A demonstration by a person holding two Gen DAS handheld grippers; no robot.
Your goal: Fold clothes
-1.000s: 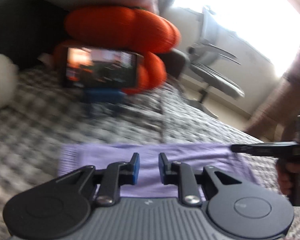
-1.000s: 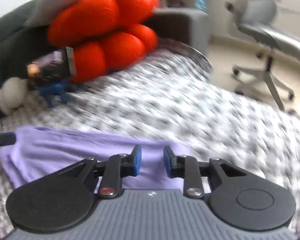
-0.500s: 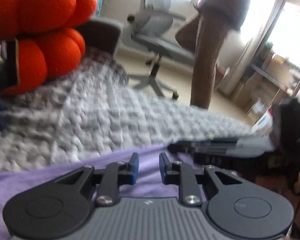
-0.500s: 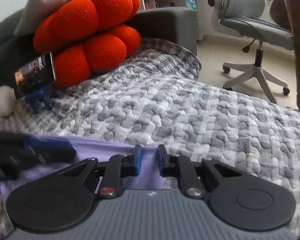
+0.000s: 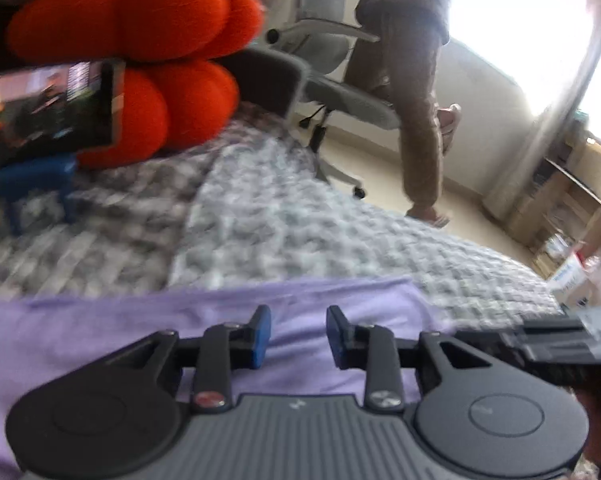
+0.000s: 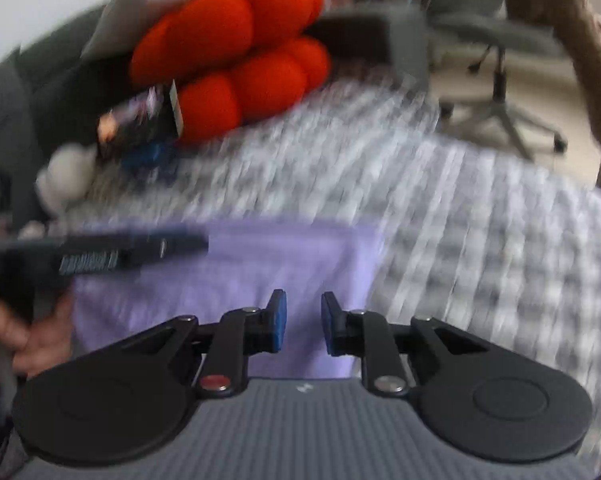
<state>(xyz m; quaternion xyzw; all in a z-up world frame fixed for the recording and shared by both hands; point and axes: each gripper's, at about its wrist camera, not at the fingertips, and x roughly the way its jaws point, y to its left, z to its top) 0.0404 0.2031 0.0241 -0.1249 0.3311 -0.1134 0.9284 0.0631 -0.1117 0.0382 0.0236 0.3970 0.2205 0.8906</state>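
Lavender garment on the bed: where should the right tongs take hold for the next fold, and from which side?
Grip the lavender garment at its far right corner, where its edges meet on the grey checked blanket. It lies flat, so bring the right tongs, now open, in low from the right and pinch the edge.

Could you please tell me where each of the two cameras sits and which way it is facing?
Left wrist: on the left gripper, facing along its open jaws over the lilac folded garment toward the swivel office chair; the right gripper shows at the right.
Right wrist: on the right gripper, jaws open, low over the garment; the left gripper and the hand holding it show at the left.
Shared: garment, grey-white knitted blanket, orange bulbous cushion, propped phone.
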